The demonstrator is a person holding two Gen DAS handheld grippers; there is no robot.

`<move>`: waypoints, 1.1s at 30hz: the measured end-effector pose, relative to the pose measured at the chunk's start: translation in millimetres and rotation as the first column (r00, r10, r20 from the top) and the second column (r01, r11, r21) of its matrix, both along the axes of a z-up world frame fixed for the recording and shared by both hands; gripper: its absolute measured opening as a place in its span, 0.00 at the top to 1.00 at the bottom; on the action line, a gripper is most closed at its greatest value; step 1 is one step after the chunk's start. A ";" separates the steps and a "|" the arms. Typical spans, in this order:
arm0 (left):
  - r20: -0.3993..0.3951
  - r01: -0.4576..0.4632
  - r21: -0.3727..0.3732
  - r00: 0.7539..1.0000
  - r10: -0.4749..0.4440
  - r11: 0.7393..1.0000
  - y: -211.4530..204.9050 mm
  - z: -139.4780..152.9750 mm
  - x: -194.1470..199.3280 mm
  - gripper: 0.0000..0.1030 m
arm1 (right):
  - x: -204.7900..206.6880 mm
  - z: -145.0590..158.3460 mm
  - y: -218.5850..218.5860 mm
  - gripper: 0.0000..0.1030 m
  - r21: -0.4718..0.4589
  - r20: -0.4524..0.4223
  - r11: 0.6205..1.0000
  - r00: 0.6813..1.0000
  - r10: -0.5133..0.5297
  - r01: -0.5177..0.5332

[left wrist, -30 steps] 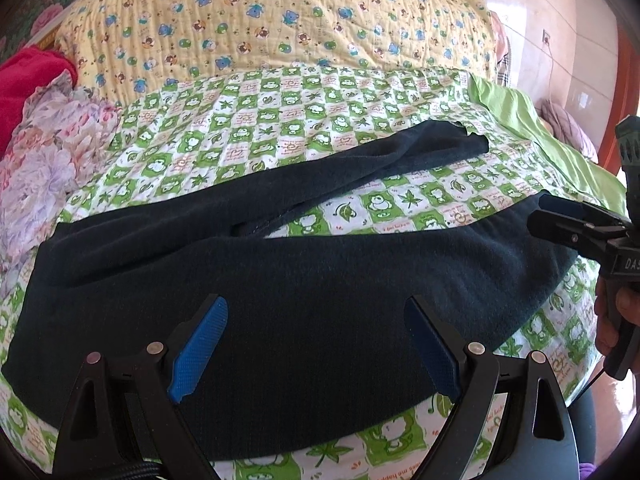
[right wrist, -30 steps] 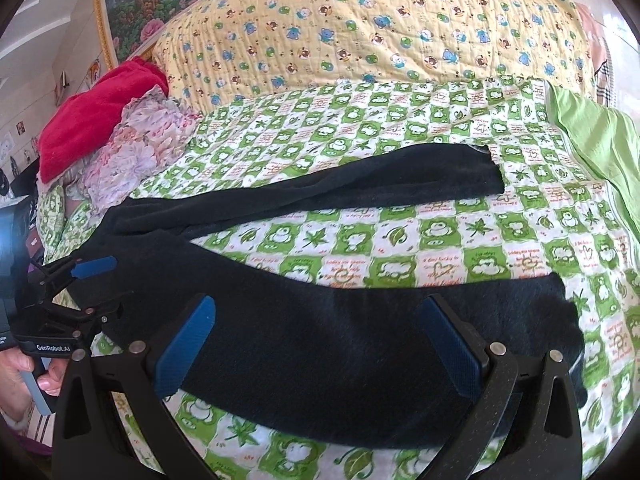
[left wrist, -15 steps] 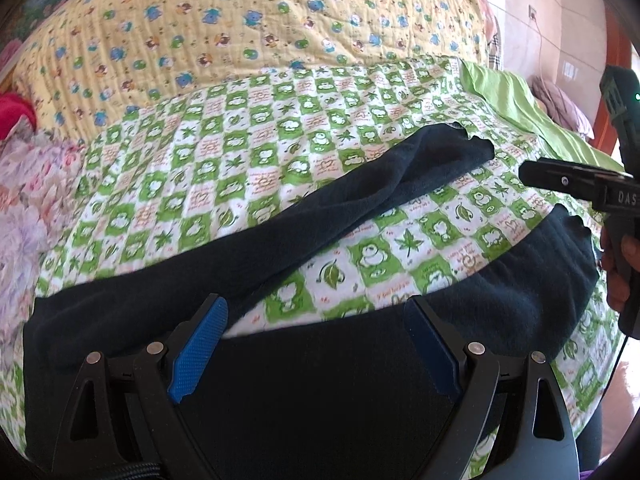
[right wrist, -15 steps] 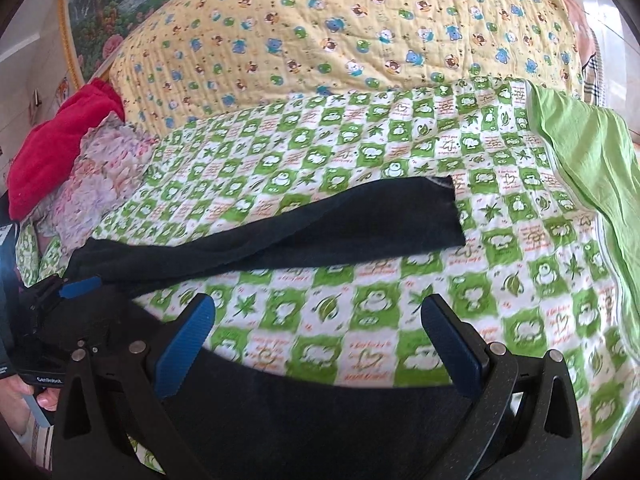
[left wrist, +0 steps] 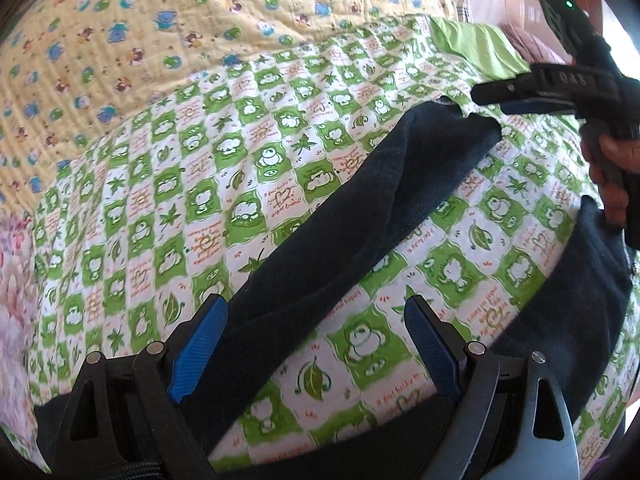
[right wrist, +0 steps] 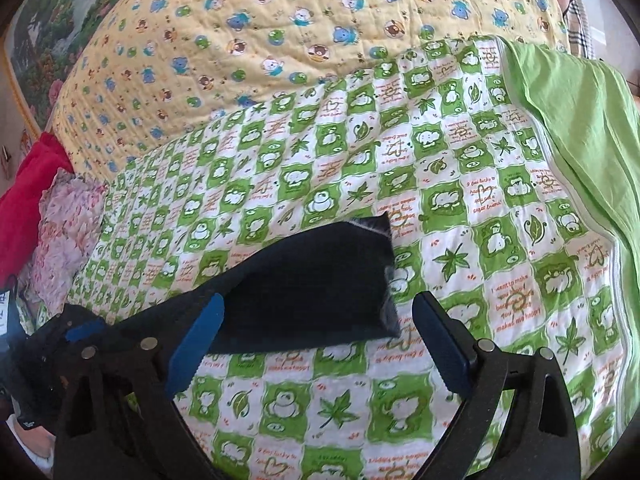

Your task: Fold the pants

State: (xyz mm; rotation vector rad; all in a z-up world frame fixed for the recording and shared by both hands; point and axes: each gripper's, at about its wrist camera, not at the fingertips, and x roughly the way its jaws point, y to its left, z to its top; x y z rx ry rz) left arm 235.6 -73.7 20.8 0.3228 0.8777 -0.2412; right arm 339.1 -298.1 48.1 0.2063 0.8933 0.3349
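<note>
Swung over to the right since the older pictures, in both views: shows less of the near leg (left wrist: 580, 288) now and more of the far leg (left wrist: 380, 208).

Starting at the left edge of the bed sheet (left wrist: 240, 152): a red cloth (right wrist: 24, 200) and a flowery cloth (right wrist: 68, 232) piled up, not part of the job. Behind, along the back edge, a yellow quilt (left wrist: 160, 40).

Next, the left gripper (left wrist: 314, 304): hangs over the top part of the dark pants (right wrist: 312, 292), jaws wide apart, holding nothing.

In the middle of the sheet: pants lying flat, legs spread apart like a V, with bare sheet between them. Far leg running up toward the right back corner, near leg along the front edge.

Further right, the right gripper (right wrist: 318, 300), held by a hand (left wrist: 616, 168): points at the end of the far leg. Jaws just closing a little, yet loose, with the leg end showing in the gap and the pads not pressing on it. Nothing grabbed.

At the right edge, a plain green cloth (right wrist: 560, 120).

Looks like the very start of the job: no fold made yet. Left to do, most likely: grab the far leg, lay it on the near one, then fold the pants shorter.
</note>
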 end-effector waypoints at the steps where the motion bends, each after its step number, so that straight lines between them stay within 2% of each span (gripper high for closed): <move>1: -0.005 0.005 0.013 1.000 -0.005 1.000 -1.4 -3.0 5.4 0.12 | 8.4 -2.4 -2.2 0.12 -0.001 -0.009 1.000 1.000 -0.008 0.008; 7: -0.049 -0.001 0.069 0.999 0.005 0.998 0.4 -18.9 26.5 0.12 | 61.4 -24.2 -15.4 0.26 0.016 -0.080 0.999 0.996 -0.050 0.051; 9: -0.066 -0.007 0.061 0.998 0.011 0.998 4.0 -22.5 31.6 0.15 | 75.2 -32.6 -17.9 0.36 0.033 -0.104 0.998 0.993 -0.054 0.058; 10: -0.077 -0.008 0.056 0.997 0.012 0.998 5.6 -24.3 34.3 0.19 | 80.2 -36.1 -18.7 0.41 0.041 -0.113 0.997 0.992 -0.055 0.060; 12: -0.105 -0.008 0.052 0.994 0.013 0.999 7.2 -28.1 37.9 0.37 | 86.0 -40.9 -19.3 0.61 0.064 -0.127 0.997 0.991 -0.044 0.053; 13: -0.115 -0.007 0.050 0.993 0.013 0.999 8.2 -29.2 38.9 0.40 | 86.3 -41.5 -19.7 0.67 0.086 -0.129 0.995 0.991 -0.035 0.046; 14: -0.117 -0.002 0.042 0.993 0.006 0.999 8.9 -28.5 38.4 0.47 | 85.5 -41.0 -20.5 0.77 0.114 -0.128 0.993 0.991 -0.025 0.039; 15: -0.117 0.006 0.032 0.993 -0.002 0.999 9.4 -27.2 37.4 0.54 | 83.0 -39.1 -20.9 0.84 0.125 -0.119 0.992 0.993 -0.020 0.034; 17: -0.113 0.017 0.011 0.993 -0.015 1.000 11.2 -21.1 32.9 0.64 | 74.7 -32.3 -21.3 0.90 0.145 -0.092 0.989 0.996 -0.003 0.016; 18: -0.112 0.016 -0.005 0.994 -0.016 1.000 12.7 -17.4 30.2 0.69 | 70.4 -29.2 -22.4 0.91 0.158 -0.084 0.987 0.996 0.003 0.010; 21: -0.116 0.005 -0.050 0.993 -0.011 0.999 19.2 -5.3 18.6 0.76 | 51.5 -15.6 -27.1 0.92 0.216 -0.050 0.976 0.998 0.034 -0.022; 26: -0.129 0.019 -0.134 0.991 -0.036 0.991 24.1 10.4 -14.3 0.79 | 15.0 6.5 -38.1 0.92 0.253 0.007 0.965 0.998 0.066 -0.066; 33: -0.114 0.037 -0.145 0.992 -0.053 0.989 18.6 19.4 -53.2 0.84 | -32.1 19.0 -56.3 0.93 0.257 0.023 0.961 0.995 0.099 -0.102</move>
